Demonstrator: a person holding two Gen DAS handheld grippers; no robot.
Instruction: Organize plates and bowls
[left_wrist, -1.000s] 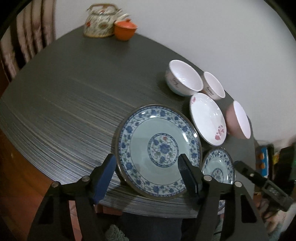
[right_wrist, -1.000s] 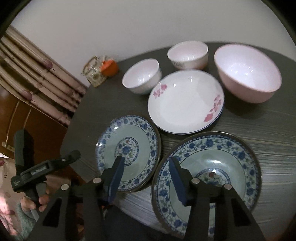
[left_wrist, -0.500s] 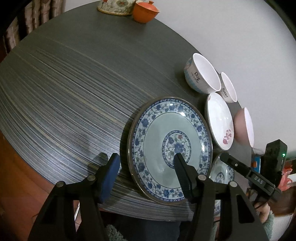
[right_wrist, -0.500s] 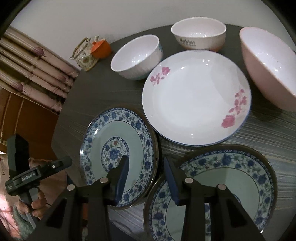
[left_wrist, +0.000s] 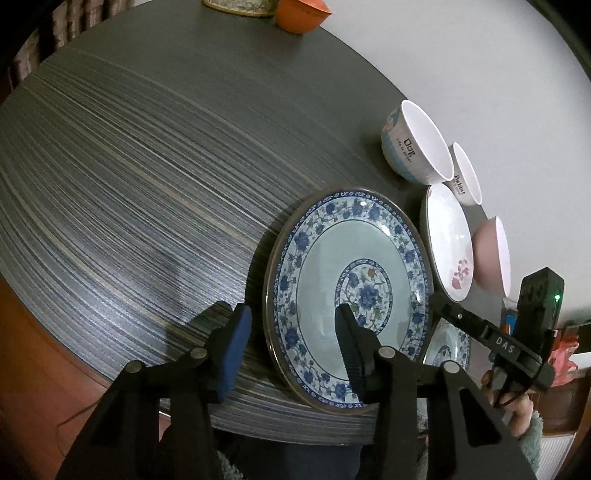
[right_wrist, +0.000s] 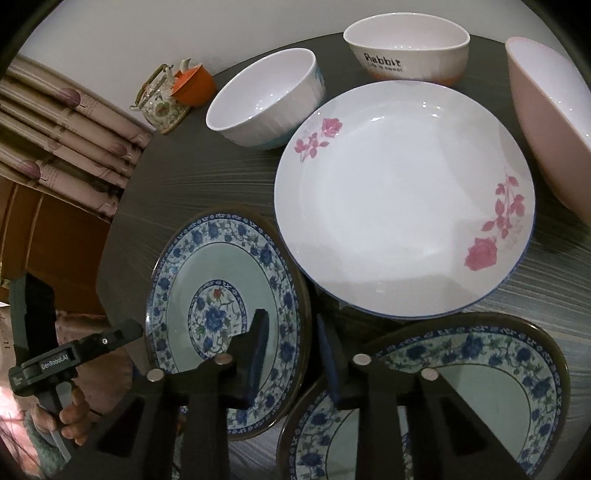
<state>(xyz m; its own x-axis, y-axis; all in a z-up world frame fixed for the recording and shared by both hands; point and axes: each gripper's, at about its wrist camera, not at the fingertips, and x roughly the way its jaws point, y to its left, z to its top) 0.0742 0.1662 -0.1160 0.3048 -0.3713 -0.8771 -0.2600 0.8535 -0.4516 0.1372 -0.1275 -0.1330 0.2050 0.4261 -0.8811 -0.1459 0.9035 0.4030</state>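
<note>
Now the left gripper (left_wrist: 291, 332) stands wide open astride the near-left rim of a blue-patterned plate (left_wrist: 347, 295) lying flat on the dark counter (left_wrist: 147, 184): one blue-padded finger is outside the rim over bare counter, the other over the plate's well. Whether either pad touches the plate is hard to tell from this angle.

The right gripper (right_wrist: 291, 347) is also parted, holding nothing, its fingers straddling the right-hand rim of that same plate (right_wrist: 225, 314). Just to its right lies a second blue-patterned plate (right_wrist: 480, 384), near the counter's front edge; the two rims are close together.

Behind them sits a white plate with pink roses (right_wrist: 402, 199), its near edge overlapping the first blue plate's far rim as seen from the right wrist. Beyond it stand three bowls: a white bowl with a blue band (right_wrist: 266, 99), a bowl lettered "Rabbit" (right_wrist: 406, 48), and a pink bowl (right_wrist: 550, 122) at the right.

At the counter's far edge rest a floral teapot (right_wrist: 160, 101) and an orange cup (right_wrist: 194, 85), touching each other.
</note>
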